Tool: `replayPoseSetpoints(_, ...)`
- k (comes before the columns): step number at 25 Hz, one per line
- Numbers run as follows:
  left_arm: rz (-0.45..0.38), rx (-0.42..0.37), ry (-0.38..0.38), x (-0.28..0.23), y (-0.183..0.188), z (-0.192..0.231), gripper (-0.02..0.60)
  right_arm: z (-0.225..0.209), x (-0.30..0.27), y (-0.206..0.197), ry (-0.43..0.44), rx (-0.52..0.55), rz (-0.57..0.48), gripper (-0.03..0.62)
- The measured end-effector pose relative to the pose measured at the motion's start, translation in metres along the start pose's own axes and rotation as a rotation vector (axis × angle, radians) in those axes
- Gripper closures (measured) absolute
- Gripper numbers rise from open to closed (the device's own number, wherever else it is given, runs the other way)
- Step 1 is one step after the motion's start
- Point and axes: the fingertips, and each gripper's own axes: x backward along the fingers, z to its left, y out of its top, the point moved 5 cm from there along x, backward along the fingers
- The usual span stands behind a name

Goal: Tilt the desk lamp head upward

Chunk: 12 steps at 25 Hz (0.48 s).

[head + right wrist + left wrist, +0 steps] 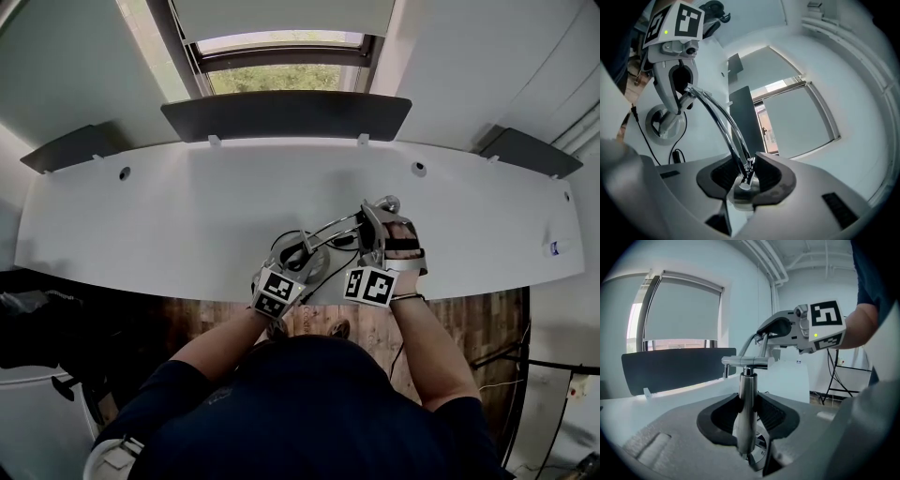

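Pinching lamp post [748, 380] with left tongs [749, 411], lamp head [739, 193] with right tongs [746, 174]; lamp [328, 234] near front edge of surface [141, 216]. Risk: head slipping from shallow pinch; base [665, 125] skidding if post hold weakens.

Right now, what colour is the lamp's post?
Polished silver; the post shows best in the left gripper view.

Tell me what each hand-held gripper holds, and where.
Left hand-held gripper clamps the lamp's upright post just above the base. Right hand-held gripper grips the lamp head at its arm joint.
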Motion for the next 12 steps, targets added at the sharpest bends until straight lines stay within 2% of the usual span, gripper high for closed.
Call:
replayPoseSetpoints(4, -0.003, 0.006, 0.008, 0.0, 0.001, -0.001, 0.456, -0.012, 0.007, 0.011, -0.024, 0.1, -0.006, 0.488)
replayPoseSetpoints(8, -0.009, 0.029, -0.001, 0.001, 0.005, -0.003, 0.456, -0.018, 0.009, 0.019, -0.018, 0.135, 0.014, 0.482)
replayPoseSetpoints(12, -0.01, 0.012, 0.008, -0.003, -0.002, 0.0, 0.456, -0.028, 0.015, 0.033, -0.034, 0.187, 0.007, 0.47)
